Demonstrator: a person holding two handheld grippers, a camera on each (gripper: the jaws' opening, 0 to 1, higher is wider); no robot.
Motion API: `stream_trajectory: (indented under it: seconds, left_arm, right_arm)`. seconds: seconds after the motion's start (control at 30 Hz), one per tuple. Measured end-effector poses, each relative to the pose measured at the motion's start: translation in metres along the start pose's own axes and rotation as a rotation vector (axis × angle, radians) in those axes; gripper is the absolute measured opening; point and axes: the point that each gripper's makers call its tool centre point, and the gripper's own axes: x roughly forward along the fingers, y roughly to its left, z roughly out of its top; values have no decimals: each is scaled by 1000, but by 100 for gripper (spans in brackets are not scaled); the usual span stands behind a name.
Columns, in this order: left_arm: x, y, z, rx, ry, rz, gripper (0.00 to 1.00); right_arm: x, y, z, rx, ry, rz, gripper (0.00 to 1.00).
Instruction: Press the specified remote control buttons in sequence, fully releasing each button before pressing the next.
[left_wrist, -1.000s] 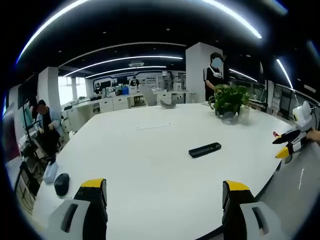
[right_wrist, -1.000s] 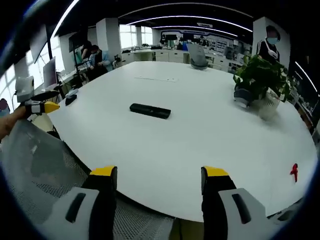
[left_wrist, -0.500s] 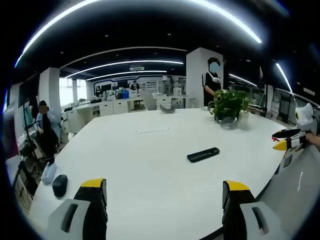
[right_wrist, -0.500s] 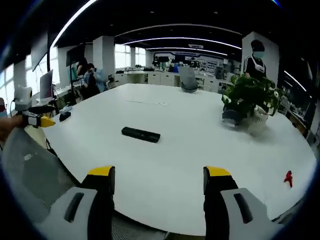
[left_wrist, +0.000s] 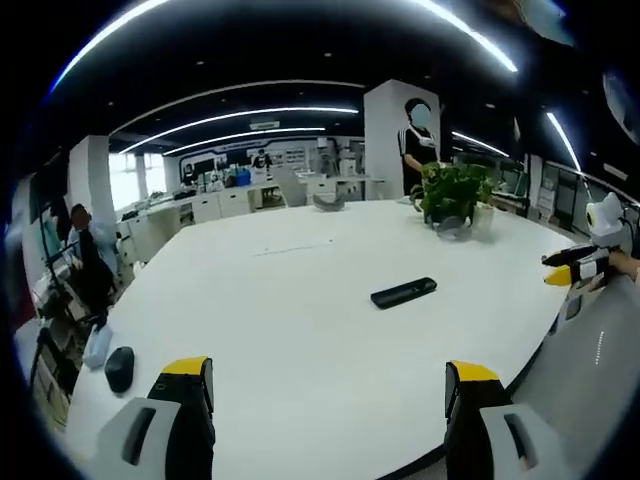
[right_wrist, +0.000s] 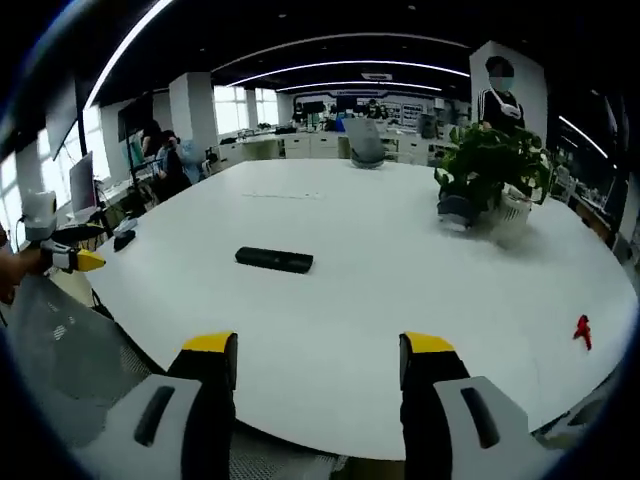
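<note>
- So far, both grippers are hanging back at the near edge of the white table (right_wrist: 330, 330), and over the last second both views have only been drifting a little, so the hands are repositioning rather than reaching.
- In the left gripper view, the left gripper (left_wrist: 330, 385) is holding its jaws spread wide with nothing between them; in the right gripper view, the right gripper (right_wrist: 318, 358) is doing the same.
- Further in, the remote control (right_wrist: 274, 260) is lying flat near the middle of the table, well apart from both grippers and sitting where it sat a second ago (it shows in the left gripper view too (left_wrist: 404, 292)).
- That means no button is being pressed yet; the approach is seemingly just starting.
- Off to the far right, a potted plant (right_wrist: 490, 170) is standing on the table, and a small red object (right_wrist: 583, 331) is lying near the right edge.
- Beyond the table, people are sitting and standing in the office.
</note>
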Motion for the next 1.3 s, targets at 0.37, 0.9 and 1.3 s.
stream_trajectory:
  seconds: [0.37, 0.9, 1.3]
  left_arm:
    - [3, -3, -2, -9, 15, -25, 100]
    - [4, -27, 6, -16, 55, -149, 100]
    - [115, -88, 38, 174, 138, -538, 100]
  right_arm:
    - [4, 4, -7, -92, 65, 3, 60]
    - [1, 0, -10, -13, 70, -17, 61]
    - [2, 5, -15, -31, 99, 6, 59]
